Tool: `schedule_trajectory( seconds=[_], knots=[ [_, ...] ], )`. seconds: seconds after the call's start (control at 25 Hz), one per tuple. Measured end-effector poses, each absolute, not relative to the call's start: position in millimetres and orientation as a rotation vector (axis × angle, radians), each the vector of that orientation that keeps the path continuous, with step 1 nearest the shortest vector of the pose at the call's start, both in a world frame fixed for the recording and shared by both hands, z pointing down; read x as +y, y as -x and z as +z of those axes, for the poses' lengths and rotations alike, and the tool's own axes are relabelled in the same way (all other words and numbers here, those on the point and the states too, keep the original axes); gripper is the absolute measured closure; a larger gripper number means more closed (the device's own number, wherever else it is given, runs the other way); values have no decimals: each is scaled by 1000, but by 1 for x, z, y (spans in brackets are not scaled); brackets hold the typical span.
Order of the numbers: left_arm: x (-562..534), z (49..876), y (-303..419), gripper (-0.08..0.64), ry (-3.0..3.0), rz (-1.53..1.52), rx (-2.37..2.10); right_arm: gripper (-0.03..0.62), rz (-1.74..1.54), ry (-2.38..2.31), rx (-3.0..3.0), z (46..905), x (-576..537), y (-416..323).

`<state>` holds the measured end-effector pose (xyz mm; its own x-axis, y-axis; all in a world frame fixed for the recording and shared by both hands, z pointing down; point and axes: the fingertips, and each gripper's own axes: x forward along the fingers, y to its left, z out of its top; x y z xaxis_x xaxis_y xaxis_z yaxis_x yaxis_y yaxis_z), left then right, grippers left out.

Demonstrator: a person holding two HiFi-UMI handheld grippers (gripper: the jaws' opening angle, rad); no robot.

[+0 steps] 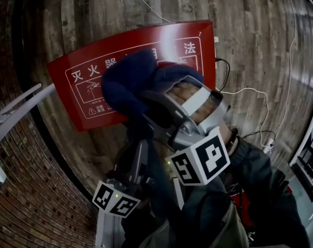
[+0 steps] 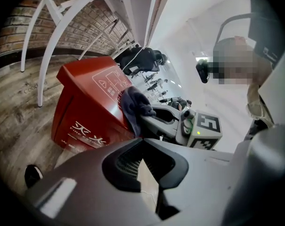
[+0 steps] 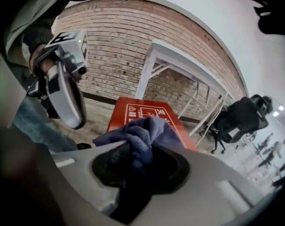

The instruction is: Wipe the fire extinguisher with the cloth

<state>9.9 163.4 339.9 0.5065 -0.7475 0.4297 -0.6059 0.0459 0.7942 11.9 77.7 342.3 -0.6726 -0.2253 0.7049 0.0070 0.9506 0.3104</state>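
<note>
Head view: cloth (image 1: 126, 81) across box (image 1: 74, 94) (red)

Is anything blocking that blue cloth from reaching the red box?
Nothing visible does. The fuzzy dark blue cloth, clamped in the right gripper, appears to lie directly on the red rectangular fire-extinguisher box's printed lid.

Dim fisheye views, dark vignetted edges
</note>
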Motion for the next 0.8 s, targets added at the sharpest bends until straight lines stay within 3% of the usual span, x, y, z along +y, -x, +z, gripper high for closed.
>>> schedule_trajectory(
  seconds=[0.2, 0.4, 0.8],
  knots=[
    [165, 338, -2, 561, -1645, -170, -1188, 497, -180, -520, -2240, 334, 6, -66],
    [173, 337, 8, 561, -1628, -187, -1194, 497, 67, -668, -2154, 341, 44, -119],
    [186, 332, 22, 561, -1656, -194, -1171, 495, -30, -404, -2187, 345, 114, -30]
  ],
)
